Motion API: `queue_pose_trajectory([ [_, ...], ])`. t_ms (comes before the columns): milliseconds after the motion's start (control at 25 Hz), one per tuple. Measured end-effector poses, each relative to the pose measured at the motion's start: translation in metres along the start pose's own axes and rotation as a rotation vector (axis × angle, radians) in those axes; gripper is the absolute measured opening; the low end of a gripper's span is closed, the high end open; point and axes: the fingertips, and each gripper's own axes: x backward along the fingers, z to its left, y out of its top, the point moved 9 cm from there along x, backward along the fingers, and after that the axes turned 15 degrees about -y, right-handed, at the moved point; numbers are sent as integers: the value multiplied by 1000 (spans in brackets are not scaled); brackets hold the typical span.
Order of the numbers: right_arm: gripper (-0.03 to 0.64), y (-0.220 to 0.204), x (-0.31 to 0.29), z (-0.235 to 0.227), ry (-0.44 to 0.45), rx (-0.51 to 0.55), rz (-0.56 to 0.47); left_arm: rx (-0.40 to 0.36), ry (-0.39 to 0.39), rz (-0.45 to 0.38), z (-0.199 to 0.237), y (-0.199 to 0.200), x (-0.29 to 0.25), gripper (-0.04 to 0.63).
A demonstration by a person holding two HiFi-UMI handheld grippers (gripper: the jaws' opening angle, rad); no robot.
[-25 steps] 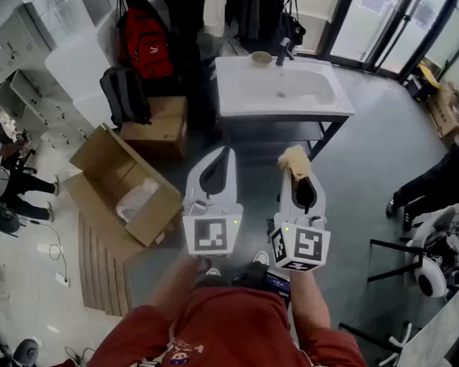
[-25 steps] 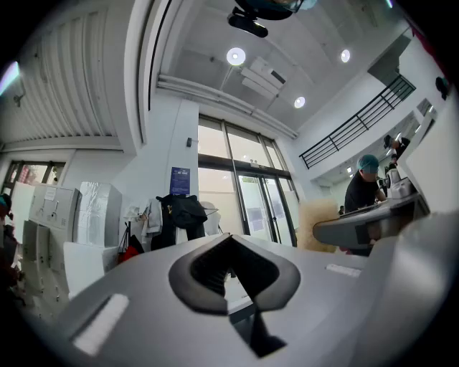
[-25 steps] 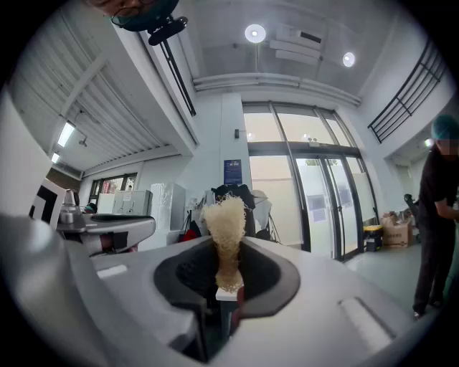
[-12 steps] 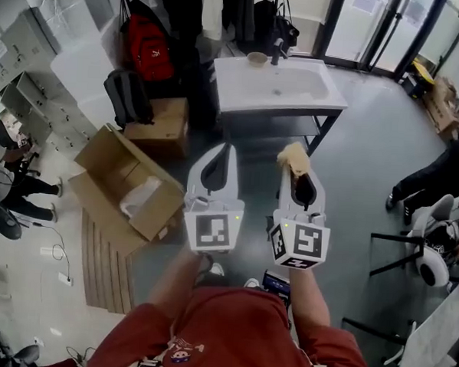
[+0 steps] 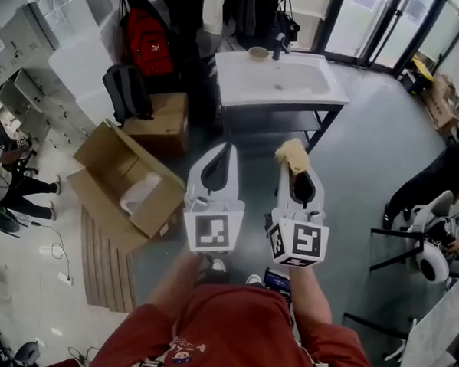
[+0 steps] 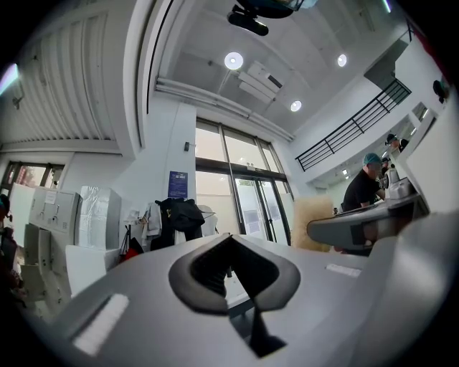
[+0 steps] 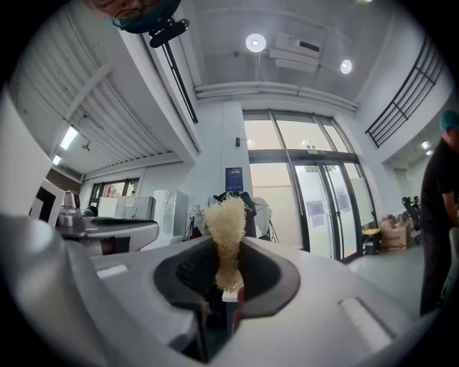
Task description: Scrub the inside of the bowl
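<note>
In the head view a small tan bowl (image 5: 258,52) stands at the back rim of a white sink (image 5: 279,80) on a dark frame. Both grippers are held side by side well in front of the sink, apart from it. My left gripper (image 5: 227,149) is shut with nothing between its jaws, as the left gripper view also shows (image 6: 228,240). My right gripper (image 5: 298,169) is shut on a beige scrub sponge (image 5: 293,155), which sticks up from the jaws in the right gripper view (image 7: 227,228). A dark faucet (image 5: 280,45) stands beside the bowl.
An open cardboard box (image 5: 126,185) lies on the floor at the left, a closed box (image 5: 162,129) and a black backpack (image 5: 127,91) behind it, a red backpack (image 5: 150,43) further back. A seated person (image 5: 433,186) and chairs are at the right. Glass doors stand behind the sink.
The view has shifted slightly: the sink and bowl sit a little higher and nearer. Both grippers keep their pose, the sponge still in the right one.
</note>
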Motion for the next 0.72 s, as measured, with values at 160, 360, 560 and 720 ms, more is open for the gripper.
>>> queue_pose_trajectory([
  [160,77,2,1,17,-10,2,-7,31,-5,-9,15,-3,10,5],
  [360,77,1,0,36,-35,0,-22,18,-33,-7,33,-8,17,6],
  [560,77,-3,-3,46,-57,8,-26,23,-50,-15,43,-14,16,6],
  [720,77,-8,-16,44,-67,-10,-21,23,-74,-12,46,-20,4,6],
])
